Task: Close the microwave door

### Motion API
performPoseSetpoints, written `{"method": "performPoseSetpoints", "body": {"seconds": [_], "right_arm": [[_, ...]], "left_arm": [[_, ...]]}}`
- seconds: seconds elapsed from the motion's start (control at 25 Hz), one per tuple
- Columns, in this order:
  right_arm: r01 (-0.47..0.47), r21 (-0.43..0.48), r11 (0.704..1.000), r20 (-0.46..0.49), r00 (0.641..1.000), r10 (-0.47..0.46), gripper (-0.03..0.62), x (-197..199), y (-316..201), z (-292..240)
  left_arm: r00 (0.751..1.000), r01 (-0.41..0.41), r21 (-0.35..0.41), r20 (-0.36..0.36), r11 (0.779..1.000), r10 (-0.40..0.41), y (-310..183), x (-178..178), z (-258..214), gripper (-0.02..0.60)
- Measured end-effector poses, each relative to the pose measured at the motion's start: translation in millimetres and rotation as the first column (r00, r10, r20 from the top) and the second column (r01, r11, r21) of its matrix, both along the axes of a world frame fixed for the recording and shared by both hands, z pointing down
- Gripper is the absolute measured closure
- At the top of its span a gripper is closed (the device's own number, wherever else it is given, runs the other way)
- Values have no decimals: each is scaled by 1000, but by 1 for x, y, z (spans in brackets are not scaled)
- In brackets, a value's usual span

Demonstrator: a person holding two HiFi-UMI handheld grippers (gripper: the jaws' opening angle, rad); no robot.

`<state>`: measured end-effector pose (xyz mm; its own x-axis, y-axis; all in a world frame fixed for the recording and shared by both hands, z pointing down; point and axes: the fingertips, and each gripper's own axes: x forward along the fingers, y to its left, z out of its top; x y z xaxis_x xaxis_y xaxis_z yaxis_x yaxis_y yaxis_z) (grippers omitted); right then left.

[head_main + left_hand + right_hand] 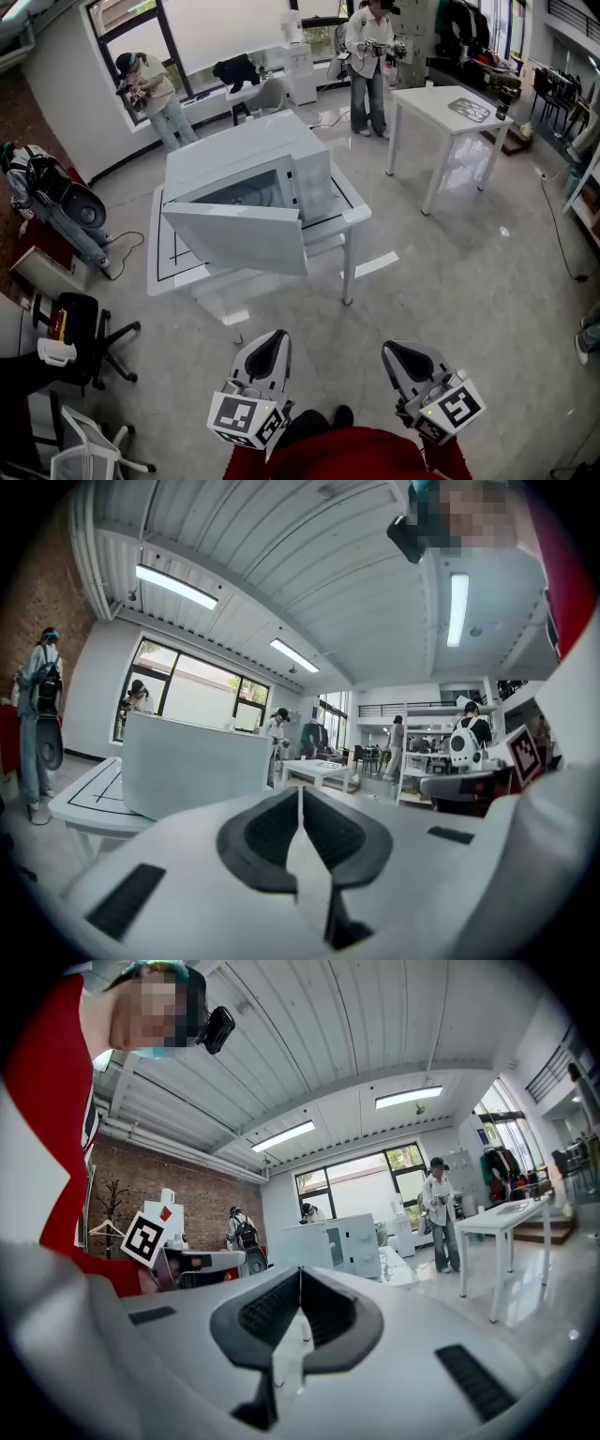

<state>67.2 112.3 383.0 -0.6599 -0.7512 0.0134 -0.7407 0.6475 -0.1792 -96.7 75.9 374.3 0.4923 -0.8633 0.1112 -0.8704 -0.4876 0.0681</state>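
A white microwave (253, 155) stands on a low white table (354, 218) in the middle of the head view. Its door (239, 236) hangs wide open, swung out toward me and to the left. Both grippers are low in that view, well short of the table, over the floor. My left gripper (274, 339) is shut with nothing in it, pads together (300, 794); the door (192, 766) shows ahead of it. My right gripper (394, 352) is also shut and empty (300, 1274), with the microwave (342, 1246) far ahead.
A taller white table (441, 108) stands at the back right. People stand at the back left (155, 94) and back centre (367, 56). A person with a backpack (56, 202) and a black office chair (80, 328) are at the left.
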Motion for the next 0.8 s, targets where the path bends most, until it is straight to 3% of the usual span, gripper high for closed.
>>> {"method": "performPoseSetpoints", "body": {"seconds": [0.16, 0.4, 0.6, 0.8], "right_arm": [[23, 65, 998, -2, 1000, -23, 579, 7, -3, -7], [-3, -20, 1000, 35, 999, 3, 579, 16, -11, 1], [-4, 40, 999, 29, 1000, 3, 579, 19, -34, -1], [-28, -63, 998, 33, 999, 30, 579, 18, -63, 12]], "left_arm": [[1000, 18, 31, -5, 999, -18, -5, 6, -11, 571], [999, 35, 13, 25, 999, -35, -16, 7, -9, 571], [998, 39, 5, 39, 999, -39, -39, 5, -4, 571], [998, 55, -35, 33, 998, -54, -75, -4, 10, 571]]}}
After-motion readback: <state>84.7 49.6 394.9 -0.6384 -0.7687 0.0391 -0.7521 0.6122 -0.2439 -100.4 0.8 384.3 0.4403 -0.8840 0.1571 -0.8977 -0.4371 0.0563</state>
